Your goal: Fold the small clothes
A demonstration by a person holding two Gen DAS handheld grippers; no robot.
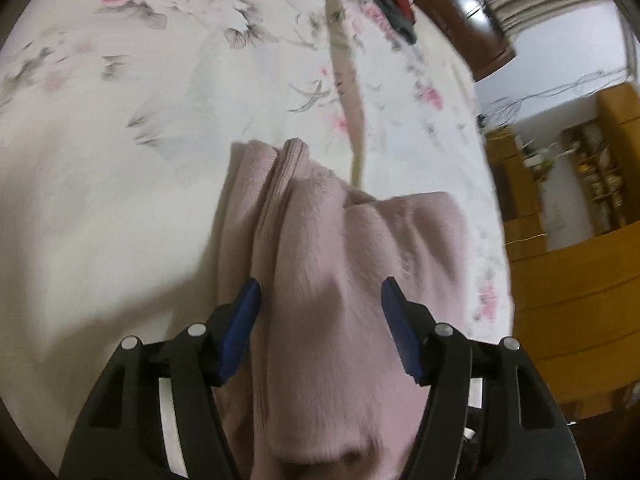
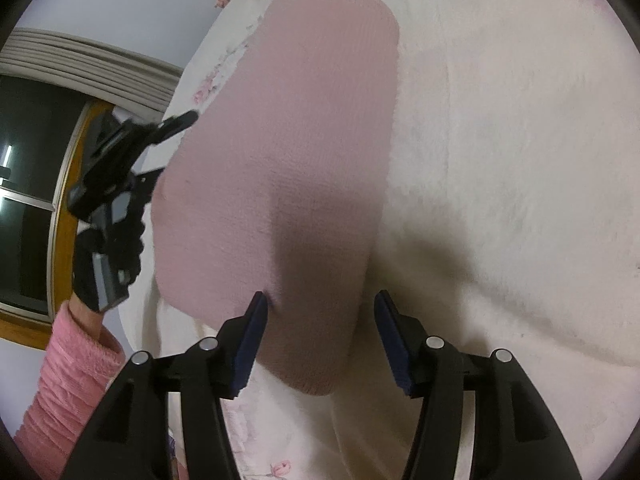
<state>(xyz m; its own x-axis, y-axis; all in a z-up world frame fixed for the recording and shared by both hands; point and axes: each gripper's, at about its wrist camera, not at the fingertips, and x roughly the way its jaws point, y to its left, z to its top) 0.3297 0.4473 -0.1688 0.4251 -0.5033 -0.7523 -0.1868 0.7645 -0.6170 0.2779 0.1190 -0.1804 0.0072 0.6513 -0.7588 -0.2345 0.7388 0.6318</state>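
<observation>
On the floral bedspread (image 1: 120,160) lies a dusty-pink ribbed garment (image 2: 288,152), folded into a smooth oblong. Left gripper (image 1: 320,300) and right gripper (image 2: 320,312) both stand spread apart over it, pinching nothing.

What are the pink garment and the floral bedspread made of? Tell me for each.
Pink garment: looks like a soft, matte ribbed knit, perhaps fleece-like; fine parallel ribs and a fuzzy nap show.
Floral bedspread: seems a plush white fabric with a printed pink rose pattern; its surface looks fluffy in the right wrist view.
</observation>
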